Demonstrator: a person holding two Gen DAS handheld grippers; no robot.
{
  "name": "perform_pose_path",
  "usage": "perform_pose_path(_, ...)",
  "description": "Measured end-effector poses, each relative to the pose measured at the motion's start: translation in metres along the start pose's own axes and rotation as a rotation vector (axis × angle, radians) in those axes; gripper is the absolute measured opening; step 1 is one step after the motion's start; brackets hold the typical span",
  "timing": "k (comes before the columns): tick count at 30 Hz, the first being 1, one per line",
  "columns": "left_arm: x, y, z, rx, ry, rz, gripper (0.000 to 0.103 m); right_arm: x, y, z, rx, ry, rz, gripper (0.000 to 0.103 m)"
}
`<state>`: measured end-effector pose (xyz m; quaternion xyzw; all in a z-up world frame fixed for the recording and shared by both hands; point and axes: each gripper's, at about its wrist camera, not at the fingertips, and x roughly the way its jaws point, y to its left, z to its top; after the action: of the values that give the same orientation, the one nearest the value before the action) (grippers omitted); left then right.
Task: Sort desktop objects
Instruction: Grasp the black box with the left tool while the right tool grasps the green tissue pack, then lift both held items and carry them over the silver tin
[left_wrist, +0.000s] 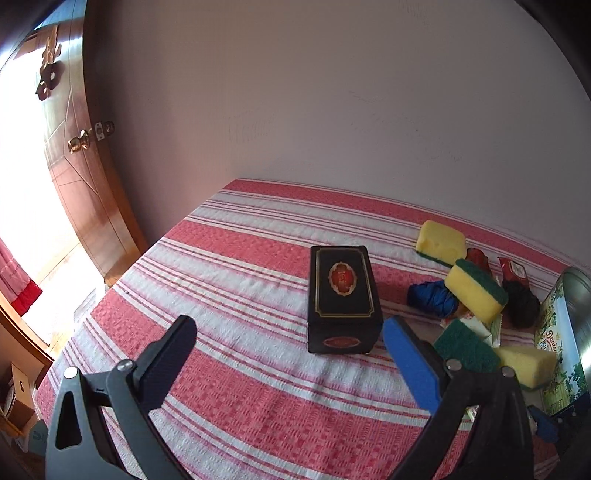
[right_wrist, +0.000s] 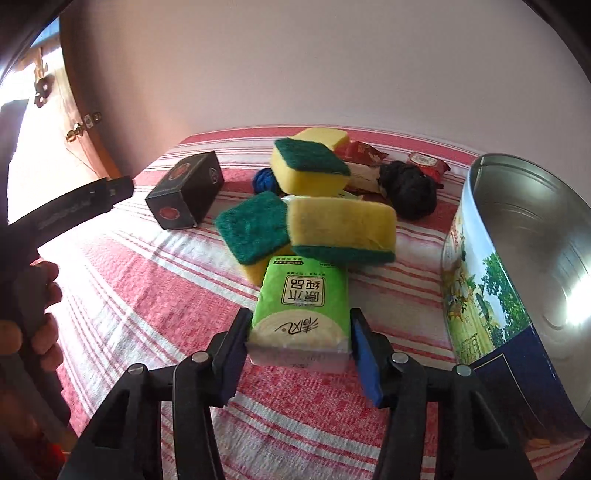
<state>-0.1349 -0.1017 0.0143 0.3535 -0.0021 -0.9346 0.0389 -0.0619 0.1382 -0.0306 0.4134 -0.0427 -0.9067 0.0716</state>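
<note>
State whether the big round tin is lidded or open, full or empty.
Open: the tin has no lid on. What shows of its bare metal inside is empty; its bottom is hidden.

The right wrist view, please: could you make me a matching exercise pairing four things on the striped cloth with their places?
Things:
1. tissue pack
2. black box
3. round tin
4. black yarn ball

Places:
A. far right, open and empty
B. between the right gripper fingers
C. left of the sponges, near the door
D. at the back of the pile, beside red packets

Pairs: 1-B, 2-C, 3-A, 4-D
</note>
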Motion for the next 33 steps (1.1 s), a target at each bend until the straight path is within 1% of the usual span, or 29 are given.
perform_pose_path(3, 0.02, -0.01, 0.011, 0.005, 0.039, -0.028, 0.102, -0.01, 0.011, 0.011, -0.034, -0.034, 0.047, 0.054)
perform_pose_path(4, 0.026, -0.013, 0.014, 0.008, 0.049, -0.023, 0.102, -0.014, 0.01, 0.015, -0.043, -0.053, 0.051, 0.054)
perform_pose_path(7, 0.041, -0.024, 0.019, 0.029, 0.06, 0.004, 0.102, -0.024, 0.012, 0.028, -0.095, -0.112, 0.017, 0.054)
perform_pose_path(9, 0.052, -0.029, 0.02, 0.045, 0.077, 0.027, 0.102, -0.023, 0.014, 0.034, -0.122, -0.135, 0.015, 0.05)
perform_pose_path(11, 0.061, -0.03, 0.019, 0.045, 0.093, 0.046, 0.102, -0.016, 0.013, 0.035, -0.136, -0.124, 0.032, 0.044)
perform_pose_path(12, 0.064, -0.028, 0.018, 0.041, 0.097, 0.044, 0.101, -0.014, 0.009, 0.033, -0.124, -0.119, 0.054, 0.044)
perform_pose_path(13, 0.066, -0.027, 0.017, 0.038, 0.102, 0.045, 0.097, -0.013, 0.004, 0.03, -0.097, -0.115, 0.077, 0.044)
perform_pose_path(15, 0.072, -0.025, 0.015, 0.031, 0.112, 0.047, 0.091, -0.017, -0.008, 0.022, -0.032, -0.129, 0.114, 0.044)
perform_pose_path(16, 0.074, -0.024, 0.014, 0.026, 0.112, 0.048, 0.088, -0.022, -0.012, 0.018, -0.011, -0.129, 0.115, 0.046)
perform_pose_path(17, 0.076, -0.023, 0.013, 0.024, 0.114, 0.049, 0.086, -0.027, -0.014, 0.013, 0.003, -0.121, 0.113, 0.053)
perform_pose_path(18, 0.079, -0.024, 0.011, 0.026, 0.123, 0.051, 0.083, -0.032, -0.016, 0.008, 0.018, -0.113, 0.119, 0.065)
perform_pose_path(19, 0.081, -0.025, 0.01, 0.031, 0.134, 0.048, 0.078, -0.037, -0.016, 0.002, 0.029, -0.11, 0.134, 0.07)
perform_pose_path(20, 0.084, -0.026, 0.007, 0.039, 0.143, 0.041, 0.074, -0.042, -0.016, -0.003, 0.035, -0.107, 0.147, 0.079)
perform_pose_path(21, 0.085, -0.028, 0.004, 0.048, 0.159, 0.034, 0.065, -0.045, -0.014, -0.007, 0.035, -0.105, 0.146, 0.081)
perform_pose_path(22, 0.084, -0.028, 0.004, 0.045, 0.158, 0.016, 0.06, -0.045, -0.012, -0.009, 0.029, -0.099, 0.129, 0.082)
perform_pose_path(24, 0.082, -0.025, 0.002, 0.034, 0.163, 0.012, 0.059, -0.039, -0.003, -0.008, 0.0, -0.072, 0.099, 0.082)
perform_pose_path(26, 0.083, -0.018, 0.002, -0.015, 0.173, -0.021, 0.058, -0.026, 0.002, -0.006, -0.016, -0.02, 0.039, 0.082)
perform_pose_path(27, 0.083, -0.013, 0.002, -0.039, 0.176, -0.041, 0.058, -0.018, 0.003, -0.007, -0.007, 0.016, 0.022, 0.082)
perform_pose_path(28, 0.082, -0.011, 0.001, -0.052, 0.174, -0.044, 0.057, -0.011, 0.002, -0.007, 0.01, 0.047, 0.035, 0.082)
perform_pose_path(29, 0.081, -0.01, 0.001, -0.06, 0.172, -0.043, 0.057, -0.006, 0.001, -0.008, 0.032, 0.072, 0.066, 0.082)
perform_pose_path(30, 0.079, -0.009, -0.001, -0.066, 0.17, -0.047, 0.057, -0.002, 0.001, -0.008, 0.048, 0.091, 0.095, 0.082)
perform_pose_path(31, 0.08, -0.009, 0.0, -0.07, 0.169, -0.048, 0.057, 0.001, 0.003, -0.008, 0.052, 0.094, 0.103, 0.082)
perform_pose_path(33, 0.078, -0.008, 0.0, -0.079, 0.166, -0.05, 0.057, 0.003, 0.011, -0.005, 0.02, 0.071, 0.067, 0.081)
